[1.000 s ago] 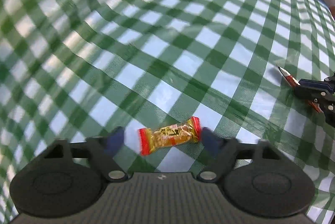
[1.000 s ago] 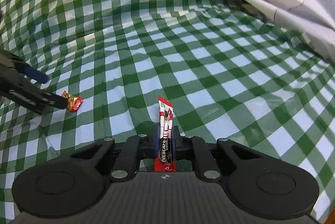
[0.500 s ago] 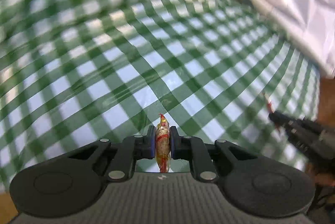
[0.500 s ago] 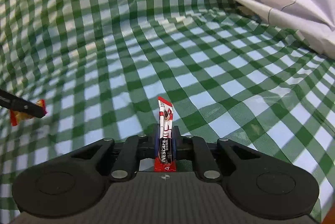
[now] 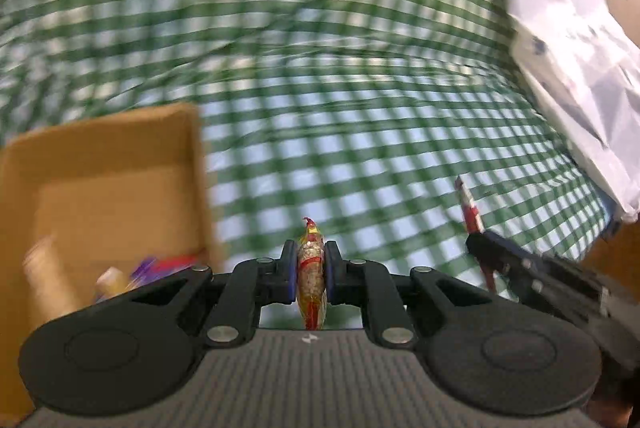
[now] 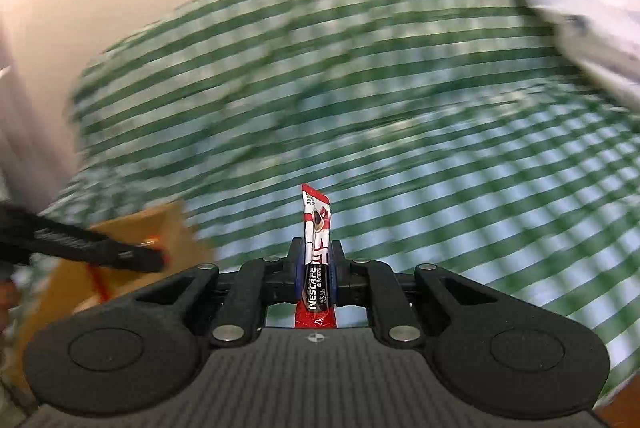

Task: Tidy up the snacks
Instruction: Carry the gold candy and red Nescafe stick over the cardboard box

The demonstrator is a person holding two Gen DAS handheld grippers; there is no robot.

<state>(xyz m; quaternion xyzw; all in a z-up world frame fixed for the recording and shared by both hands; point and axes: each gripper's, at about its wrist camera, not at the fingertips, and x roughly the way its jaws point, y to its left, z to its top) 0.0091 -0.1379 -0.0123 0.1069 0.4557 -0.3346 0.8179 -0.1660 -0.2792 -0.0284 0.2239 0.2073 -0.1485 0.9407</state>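
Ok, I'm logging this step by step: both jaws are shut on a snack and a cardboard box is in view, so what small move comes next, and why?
Probably carry the left gripper over the open cardboard box and release there. It is clamped on the yellow-red candy, clear of the checked cloth, and the box, already holding other items, is nearest it. The right gripper, holding the Nescafe stick, could follow.

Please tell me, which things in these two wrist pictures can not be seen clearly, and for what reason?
- Left wrist view: items inside the cardboard box are motion-blurred and partly hidden by the left gripper; they cannot be identified.
- Left wrist view: print on the candy is too small.
- Right wrist view: the coffee stick has its lower end hidden behind the right gripper.
- Both views: the checked tablecloth is blurred.
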